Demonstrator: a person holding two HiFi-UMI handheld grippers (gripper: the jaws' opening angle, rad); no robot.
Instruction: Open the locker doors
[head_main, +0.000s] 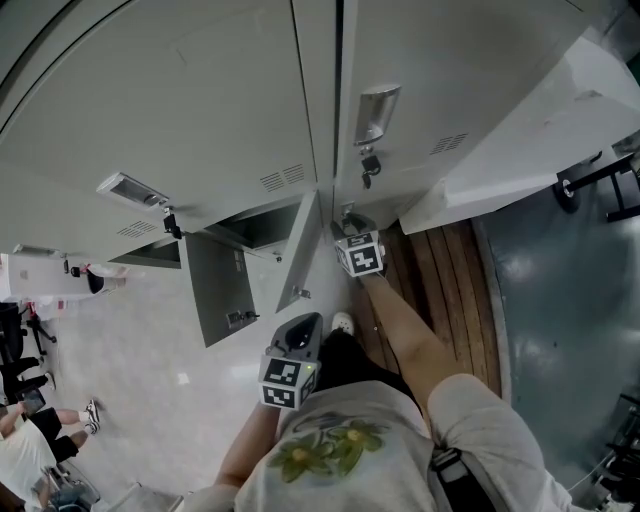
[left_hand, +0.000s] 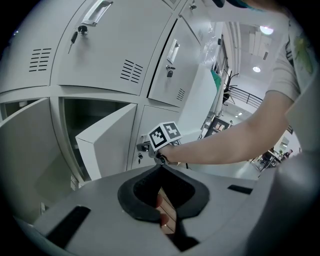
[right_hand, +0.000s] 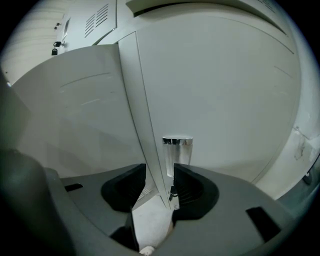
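Two lower doors stand open to the left of the chrome handle (right_hand: 176, 150): the near open door (head_main: 300, 255) just beside it and the far open door (head_main: 226, 288) beyond that. That handle sits on the closed lower door (right_hand: 235, 100), which looks like the one now being worked. The upper doors (head_main: 200, 90) above the handle are all shut, so much of the task seems left.

I judge the step in hand to be the approach to a grip on that handle. The right gripper (right_hand: 160, 171) is brought right up to it, its fingers (right_hand: 195, 189) partly open. Between them runs a pale upright edge strip (right_hand: 144, 120), just left of the handle. The handle's lower end is just behind the tip of the finger on that side. A small dark lock or key (right_hand: 171, 193) hangs below the handle, inside the gap. I see no pinch yet: nothing is held, and whether a finger touches the handle cannot be told.

Next, the gripper probably needs to shift a little towards the handle so that both fingers straddle it, then close and pull outwards along the hinge arc. Closing as it stands might catch the strip instead.

Well back from the handle, near the person's body, the left gripper (left_hand: 160, 166) hangs idle. Its fingertips are together and empty, with only wooden floor (head_main: 440, 262) showing through the loop behind them.
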